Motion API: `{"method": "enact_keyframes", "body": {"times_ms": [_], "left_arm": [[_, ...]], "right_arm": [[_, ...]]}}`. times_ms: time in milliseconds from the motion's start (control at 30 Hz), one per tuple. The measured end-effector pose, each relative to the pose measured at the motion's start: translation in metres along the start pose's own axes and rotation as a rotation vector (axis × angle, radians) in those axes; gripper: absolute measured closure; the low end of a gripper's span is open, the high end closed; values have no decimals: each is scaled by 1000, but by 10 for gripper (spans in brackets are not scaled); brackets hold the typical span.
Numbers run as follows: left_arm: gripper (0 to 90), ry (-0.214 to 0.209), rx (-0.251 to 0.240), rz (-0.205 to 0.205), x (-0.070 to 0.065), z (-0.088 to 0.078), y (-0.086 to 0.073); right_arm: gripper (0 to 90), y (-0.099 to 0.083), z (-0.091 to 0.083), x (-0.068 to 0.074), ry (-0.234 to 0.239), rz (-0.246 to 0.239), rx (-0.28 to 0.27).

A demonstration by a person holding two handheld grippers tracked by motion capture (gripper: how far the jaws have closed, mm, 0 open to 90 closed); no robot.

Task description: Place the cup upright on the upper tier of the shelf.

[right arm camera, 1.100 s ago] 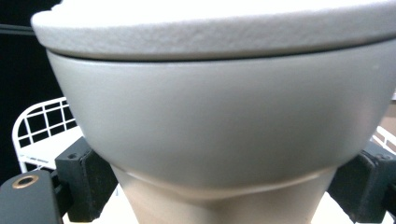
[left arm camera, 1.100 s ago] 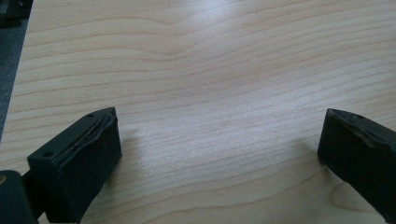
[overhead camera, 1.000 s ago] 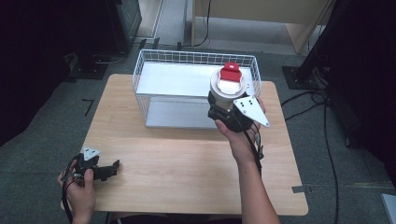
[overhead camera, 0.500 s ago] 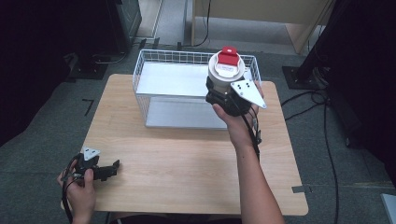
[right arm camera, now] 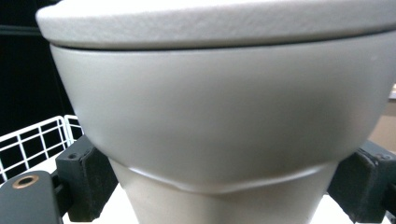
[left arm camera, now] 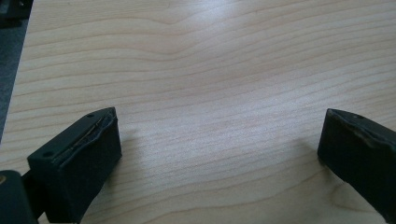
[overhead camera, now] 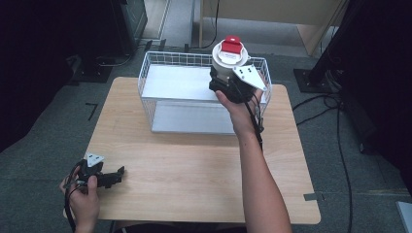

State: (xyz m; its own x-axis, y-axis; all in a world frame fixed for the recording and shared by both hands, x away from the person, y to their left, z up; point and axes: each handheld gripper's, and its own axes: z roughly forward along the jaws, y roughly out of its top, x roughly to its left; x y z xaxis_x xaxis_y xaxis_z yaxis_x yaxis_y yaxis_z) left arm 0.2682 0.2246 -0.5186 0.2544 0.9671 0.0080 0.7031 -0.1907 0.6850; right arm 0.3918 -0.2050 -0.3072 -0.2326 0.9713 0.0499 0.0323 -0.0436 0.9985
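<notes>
We're seeing the right hand-held gripper [overhead camera: 227, 83] pinching a grey cup-like container [overhead camera: 228, 58] with a wide lid and a red cap on top, holding it upright above the far right part of the white wire basket [overhead camera: 154, 104]. In the right gripper view the container [right arm camera: 219, 112] is sitting between both jaws, each pressing against its narrower lower body, with the basket wire [right arm camera: 32, 142] showing low at the left behind it. The container is hanging clear of the basket floor, level with or above the rim.

The basket is standing on the far half of the wooden desk [overhead camera: 194, 179], with a pale flat panel lying in its bottom. The right forearm is reaching across the desk's middle toward it.

The left hand-held gripper [overhead camera: 109, 178] is resting at the near left corner of the desk, well apart from the basket, pointing toward the desk's middle. In the left gripper view its jaws are spread wide with bare wood [left arm camera: 210, 93] between them, gripping nothing.

Around the desk we're seeing grey carpet, black cables [overhead camera: 340, 145] trailing on the floor at the right, and dark stands and equipment at the far left and far right. Nothing is sitting between the held container and the basket opening.
</notes>
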Motion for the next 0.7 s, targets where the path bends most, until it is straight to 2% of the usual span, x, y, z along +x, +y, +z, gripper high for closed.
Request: {"method": "enact_keyframes", "body": {"times_ms": [300,567,700], "left_arm": [[0,0,2,2,0,0,0],[0,0,2,1,0,0,0],[0,0,2,2,0,0,0]], "right_arm": [[97,-6,25,2,-4,1,37],[97,-11,37,1,-13,1,64],[97,-11,40,-1,-11,19,71]]}}
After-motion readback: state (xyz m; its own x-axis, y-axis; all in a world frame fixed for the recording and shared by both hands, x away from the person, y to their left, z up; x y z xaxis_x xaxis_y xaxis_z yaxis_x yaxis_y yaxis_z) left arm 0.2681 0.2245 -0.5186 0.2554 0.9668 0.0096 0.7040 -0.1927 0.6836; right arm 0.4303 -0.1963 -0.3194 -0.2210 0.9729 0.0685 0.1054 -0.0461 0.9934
